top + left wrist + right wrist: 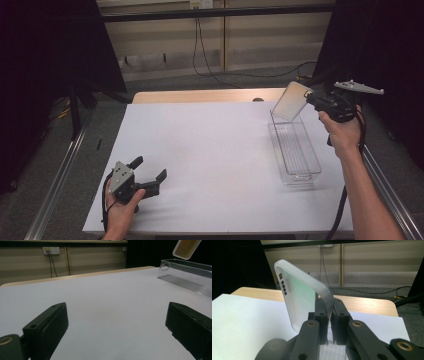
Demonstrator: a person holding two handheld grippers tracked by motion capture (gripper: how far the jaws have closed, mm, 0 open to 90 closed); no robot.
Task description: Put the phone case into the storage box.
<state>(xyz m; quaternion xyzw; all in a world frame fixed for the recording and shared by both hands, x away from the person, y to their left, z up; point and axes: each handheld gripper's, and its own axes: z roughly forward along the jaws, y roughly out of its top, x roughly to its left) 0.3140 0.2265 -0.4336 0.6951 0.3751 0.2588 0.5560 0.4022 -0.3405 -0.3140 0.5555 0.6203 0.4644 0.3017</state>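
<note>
Fingers (322, 312) of the right gripper (311, 97) are pinched tight on one edge of a translucent phone case (298, 293), which stands tilted up from them with its camera cutout and small holes near the top corner. From the high view the case (291, 101) hangs in the air over the far end of a clear bin (295, 150), not touching it, with the right hand (344, 131) gripping the tool just beyond the tabletop's (210, 150) right edge. That bin is a long, narrow, see-through tray with a ribbed floor, lying on the white sheet along the right side. Over at the near left corner, the left gripper (150, 175) rests low on the sheet in the left hand (122, 202), its fingers (47, 330) spread wide apart with nothing between them. From the left gripper view the bin (186, 273) sits well off to the right, and the case (186, 248) shows above it.
</note>
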